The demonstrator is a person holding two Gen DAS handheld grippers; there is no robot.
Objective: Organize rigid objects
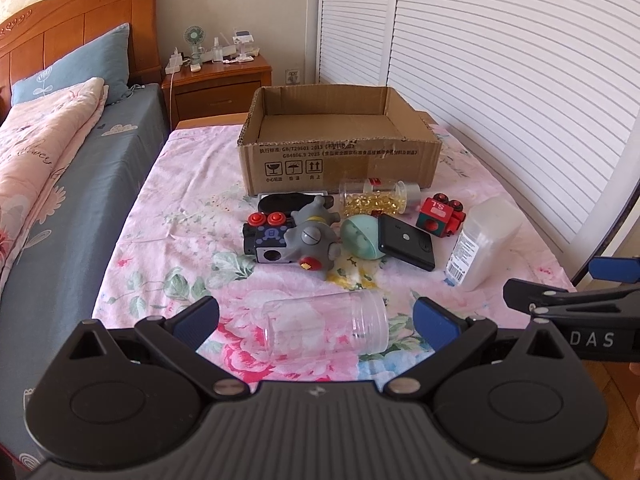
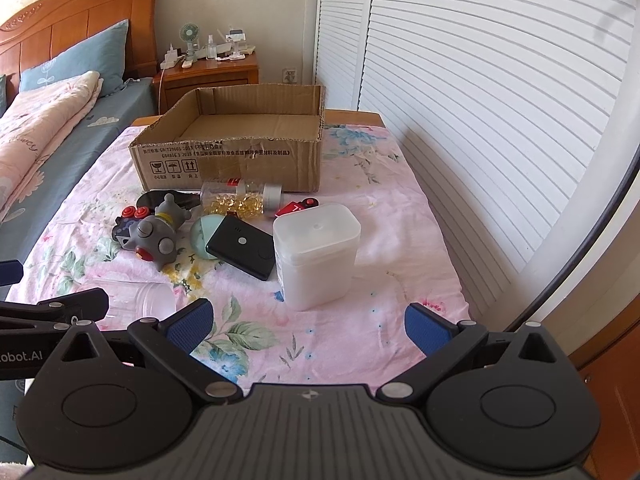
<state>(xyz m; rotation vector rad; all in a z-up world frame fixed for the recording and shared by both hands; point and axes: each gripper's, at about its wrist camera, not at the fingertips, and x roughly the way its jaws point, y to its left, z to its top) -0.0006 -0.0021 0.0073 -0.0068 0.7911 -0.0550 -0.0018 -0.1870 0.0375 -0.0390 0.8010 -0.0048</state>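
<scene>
A: Clear plastic jar (image 1: pixel 326 326), lying on its side on the pink floral cloth (image 1: pixel 192 216), sits right between the left gripper (image 1: pixel 316 320)'s blue-padded fingers (image 1: pixel 198 320), which are spread wide and touch nothing.

B: And the right gripper (image 2: pixel 306 322)?

A: Its fingers (image 2: pixel 426 328) are spread wide too, nothing between them but cloth. Just ahead of them stands a frosted white plastic container with a square lid (image 2: pixel 316 254), upright.

B: What lies past the jar, ahead of the left fingers?

A: A cluster. A grey rubber toy figure with round knobs (image 1: pixel 314 240) leans against a black toy block with two red buttons (image 1: pixel 266 238). Beside it, toward the right finger's side, a mint-green round case (image 1: pixel 360 238) touches a flat black rectangular device (image 1: pixel 406 242), which rests tilted on the case. Farther right is a red cube toy with black wheels (image 1: pixel 438 216).

B: Beyond that?

A: A clear bottle of yellow capsules (image 1: pixel 378 198) lies on its side, just in front of the open brown cardboard box (image 1: pixel 340 160). A flat black oval object (image 1: pixel 280 202) lies left of the bottle, partly hidden by the grey toy.

B: Anything in the box?

A: Only bare cardboard floor shows. Far behind, off to the left fingers' side, stands a wooden nightstand (image 1: pixel 218 80) with a small fan (image 1: pixel 194 40) on it.
</scene>
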